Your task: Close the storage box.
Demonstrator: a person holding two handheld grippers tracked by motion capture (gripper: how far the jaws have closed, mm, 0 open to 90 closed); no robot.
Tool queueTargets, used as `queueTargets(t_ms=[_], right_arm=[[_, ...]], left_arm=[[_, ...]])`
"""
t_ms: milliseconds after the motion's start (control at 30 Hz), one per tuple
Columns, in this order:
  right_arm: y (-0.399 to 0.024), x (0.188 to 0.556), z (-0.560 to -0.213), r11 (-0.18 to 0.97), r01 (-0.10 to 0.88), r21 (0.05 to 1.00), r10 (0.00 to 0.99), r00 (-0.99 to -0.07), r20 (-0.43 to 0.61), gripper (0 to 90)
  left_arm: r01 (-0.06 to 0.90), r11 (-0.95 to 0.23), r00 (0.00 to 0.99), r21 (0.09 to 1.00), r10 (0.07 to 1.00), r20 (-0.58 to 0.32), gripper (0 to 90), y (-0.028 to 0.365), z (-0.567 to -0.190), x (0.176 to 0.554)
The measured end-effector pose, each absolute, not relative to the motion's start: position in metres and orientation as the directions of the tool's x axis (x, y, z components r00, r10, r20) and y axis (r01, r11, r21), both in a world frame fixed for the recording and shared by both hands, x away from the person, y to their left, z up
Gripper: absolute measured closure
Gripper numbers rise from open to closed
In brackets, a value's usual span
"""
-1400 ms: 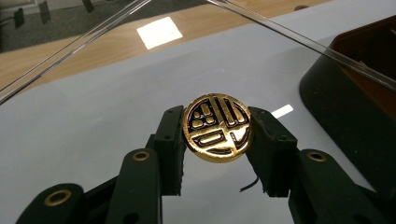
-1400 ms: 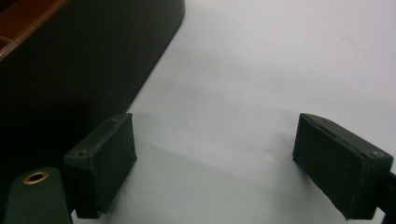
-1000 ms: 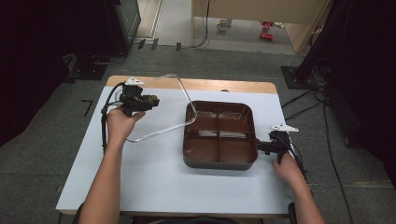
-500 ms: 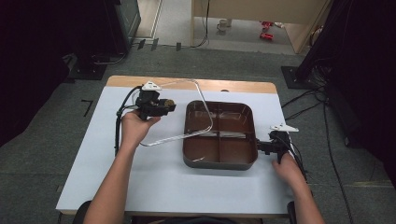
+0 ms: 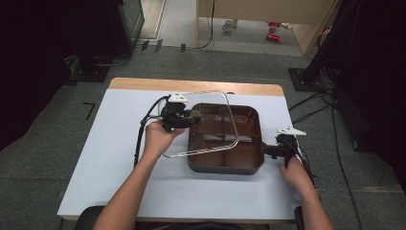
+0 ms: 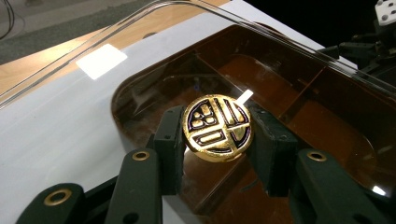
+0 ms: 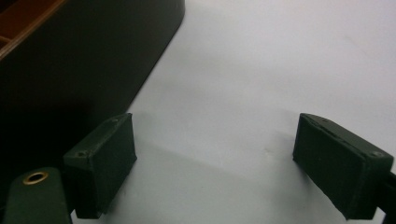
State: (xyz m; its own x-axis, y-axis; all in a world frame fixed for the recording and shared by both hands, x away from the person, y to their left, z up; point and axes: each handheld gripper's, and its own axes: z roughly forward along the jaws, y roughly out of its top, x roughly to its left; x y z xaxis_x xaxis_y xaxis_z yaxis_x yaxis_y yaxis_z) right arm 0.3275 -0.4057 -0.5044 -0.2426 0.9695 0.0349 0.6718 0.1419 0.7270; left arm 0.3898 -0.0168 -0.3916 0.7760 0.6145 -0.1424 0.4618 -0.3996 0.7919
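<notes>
The left gripper view brings out what the high view shows as a mere speck: a round gold knob [image 6: 217, 128] with a dark pattern, clamped between the two pads of the left gripper [image 6: 218, 140]. The knob belongs to a clear lid [image 6: 116, 56], whose rim curves across the top of that view, and through the lid the brown divided tray [image 6: 299, 116] shows below. In the high view the lid [image 5: 210, 125] hangs tilted over the tray's left half, its far edge reaching beyond the tray's [image 5: 258, 163] far rim.

The right gripper view looks along the right gripper [image 7: 238, 165], whose jaws stand wide with nothing but pale surface between them; the tray's dark outer wall [image 7: 70, 70] lies just beside the left-hand jaw.

In the high view the left forearm reaches in from the bottom edge, the hand wrapped around the left gripper [image 5: 184, 116] at the tray's left rim. The right gripper [image 5: 272, 149] sits low at the tray's right side.

The worktop [image 5: 105, 163] is pale grey-white with a wooden strip along its far edge. Grey carpet surrounds it, with cables trailing at the right.
</notes>
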Motion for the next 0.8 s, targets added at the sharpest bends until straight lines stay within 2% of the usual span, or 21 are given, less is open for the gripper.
queueTargets(t_ms=[267,800], right_arm=[[-0.406,0.327,-0.504,0.141,0.672,0.727,0.97,-0.242,0.036,12.7],[-0.406,0.327,-0.504,0.141,0.671,0.727,0.969,-0.243,0.036,12.6]], left_arm=[[0.419,-0.462,0.808,0.781,0.582,-0.09,59.4,-0.045,-0.404,0.383],[0.38,-0.549,0.871,0.744,0.483,-0.088,59.4,-0.104,-0.414,0.383]])
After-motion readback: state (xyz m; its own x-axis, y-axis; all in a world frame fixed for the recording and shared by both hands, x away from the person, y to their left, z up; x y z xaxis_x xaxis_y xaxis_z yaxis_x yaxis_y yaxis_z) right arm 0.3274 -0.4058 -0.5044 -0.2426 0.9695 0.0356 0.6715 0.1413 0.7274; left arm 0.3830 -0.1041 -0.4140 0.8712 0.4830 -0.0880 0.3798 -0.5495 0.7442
